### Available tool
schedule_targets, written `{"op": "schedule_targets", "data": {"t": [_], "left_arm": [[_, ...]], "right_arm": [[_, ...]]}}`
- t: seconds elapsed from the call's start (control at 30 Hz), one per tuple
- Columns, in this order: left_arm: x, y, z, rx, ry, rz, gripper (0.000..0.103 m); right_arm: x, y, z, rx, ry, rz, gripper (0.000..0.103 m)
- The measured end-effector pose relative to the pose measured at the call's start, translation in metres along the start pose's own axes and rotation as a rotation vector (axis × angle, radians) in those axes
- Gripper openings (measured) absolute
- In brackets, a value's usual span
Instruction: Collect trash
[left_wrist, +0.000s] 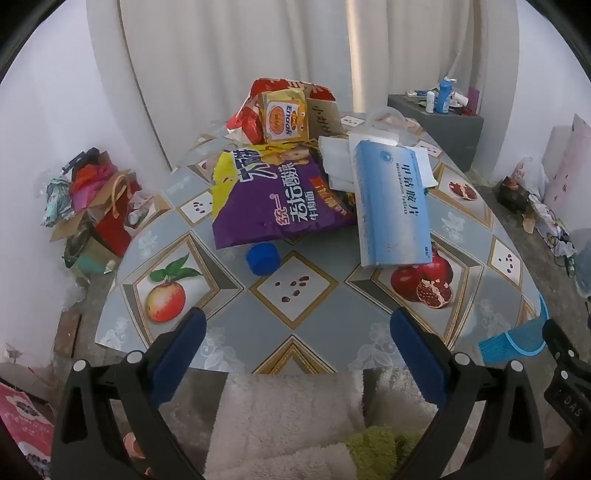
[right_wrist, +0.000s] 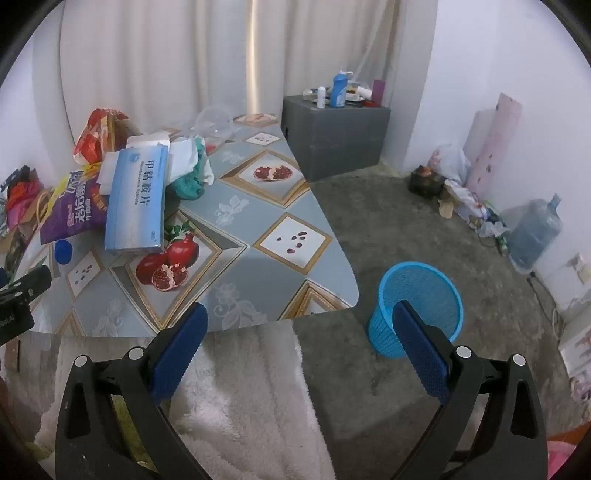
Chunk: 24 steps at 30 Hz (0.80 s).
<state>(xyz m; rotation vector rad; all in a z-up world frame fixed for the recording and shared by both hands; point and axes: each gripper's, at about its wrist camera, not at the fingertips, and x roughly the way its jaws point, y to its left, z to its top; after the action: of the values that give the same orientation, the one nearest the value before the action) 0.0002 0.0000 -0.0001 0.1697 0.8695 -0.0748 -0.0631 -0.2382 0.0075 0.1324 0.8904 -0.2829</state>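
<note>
Two grippers show, one per wrist view: the left gripper (left_wrist: 297, 334) and the right gripper (right_wrist: 299, 330). On the table (left_wrist: 306, 314) at mid-frame lie one purple snack bag (left_wrist: 280, 199), one yellow snack packet (left_wrist: 284, 116), one red wrapper (left_wrist: 251, 122), one blue-and-white medicine box (left_wrist: 391, 206) and one blue bottle cap (left_wrist: 263, 258). One blue mesh bin (right_wrist: 417, 308) stands lower right. One big water jug (right_wrist: 535, 230) sits at right.

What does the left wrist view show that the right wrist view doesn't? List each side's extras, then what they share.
Left only: yellow snack packet, apple print, left gripper open.
Right only: water jug, whole blue bin on the floor, right gripper open.
Both: blue box, purple bag, blue cap, grey cabinet.
</note>
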Motion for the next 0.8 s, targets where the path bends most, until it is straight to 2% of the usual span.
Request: {"op": "schedule_targets", "data": {"t": [0.8], "left_arm": [[0.0041, 0.0005, -0.0038, 0.001, 0.017, -0.005, 0.098]], "right_arm": [[0.0000, 0.0005, -0.0015, 0.005, -0.001, 0.004, 0.095]]}}
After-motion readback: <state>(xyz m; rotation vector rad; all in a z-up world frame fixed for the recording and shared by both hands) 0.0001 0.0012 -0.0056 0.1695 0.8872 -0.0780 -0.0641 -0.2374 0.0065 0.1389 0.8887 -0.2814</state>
